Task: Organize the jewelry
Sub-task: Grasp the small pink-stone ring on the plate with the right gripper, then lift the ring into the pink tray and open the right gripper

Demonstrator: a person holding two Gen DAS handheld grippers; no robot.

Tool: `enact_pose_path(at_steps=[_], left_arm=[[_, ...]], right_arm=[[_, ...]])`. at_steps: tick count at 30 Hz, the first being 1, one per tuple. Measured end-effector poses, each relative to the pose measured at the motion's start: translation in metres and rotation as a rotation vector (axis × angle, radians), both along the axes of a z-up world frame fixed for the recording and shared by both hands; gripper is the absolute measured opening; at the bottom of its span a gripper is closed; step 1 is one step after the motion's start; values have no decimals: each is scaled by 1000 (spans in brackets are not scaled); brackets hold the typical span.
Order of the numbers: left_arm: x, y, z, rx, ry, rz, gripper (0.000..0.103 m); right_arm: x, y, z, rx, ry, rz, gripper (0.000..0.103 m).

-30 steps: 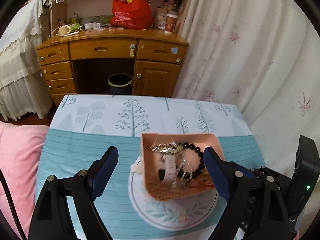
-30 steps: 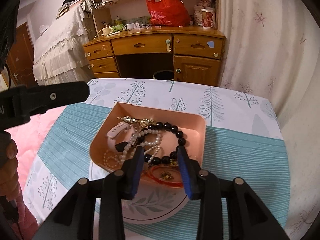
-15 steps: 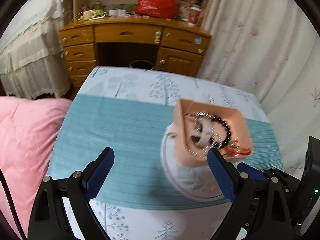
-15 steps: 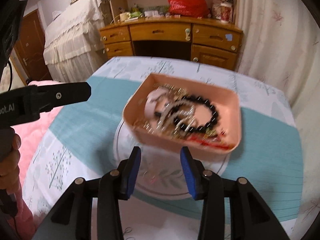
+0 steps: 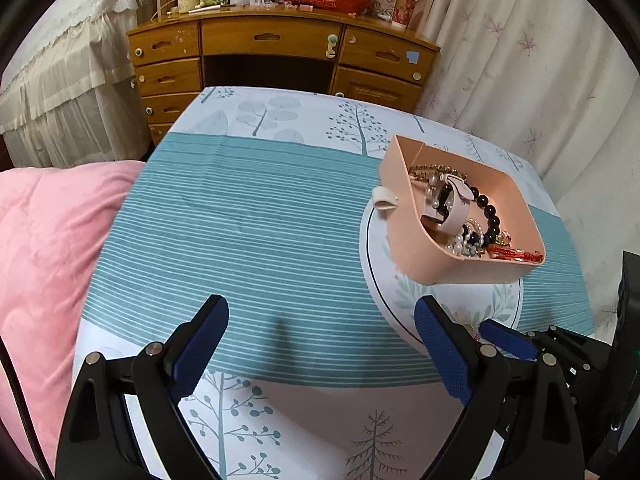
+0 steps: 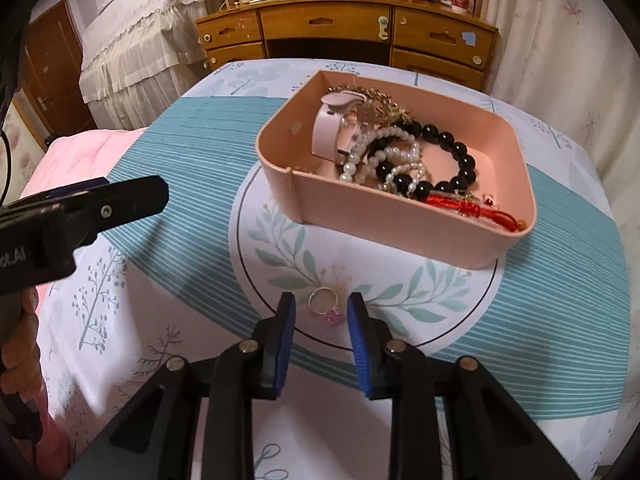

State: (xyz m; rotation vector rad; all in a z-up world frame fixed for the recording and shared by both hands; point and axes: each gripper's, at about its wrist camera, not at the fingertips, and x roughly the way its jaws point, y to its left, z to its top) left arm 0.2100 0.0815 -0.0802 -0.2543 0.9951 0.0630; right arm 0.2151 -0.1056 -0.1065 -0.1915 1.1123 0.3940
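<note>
my right tongs are parted a little, holding nothing, their blue ribbed pads flanking a thin ring with a pink stone that lies on the round leaf-printed mat; i can't tell if the pads touch it. my left tongs gape wide and empty above the striped teal cloth on the bench. the pink plastic tray, smooth with rounded corners, sits on the far part of the mat and holds a pale watch, a pearl strand, a black bead bracelet, a red cord and gold chain. beyond stand a wooden desk, white curtains and a pink quilt.
</note>
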Motion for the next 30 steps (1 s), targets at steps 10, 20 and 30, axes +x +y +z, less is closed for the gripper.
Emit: enact_pose_path(at_steps=[10, 20, 30], left_arm=[[1, -2, -3, -2, 2, -11, 93], [-2, -7, -1, 10, 11, -23, 93], [-5, -12, -2, 16, 29, -44, 93]], right_arm=[[3, -6, -3, -16, -8, 2, 11], [9, -8, 15, 73, 2, 34, 8], [36, -17, 84, 112, -188, -26, 8]])
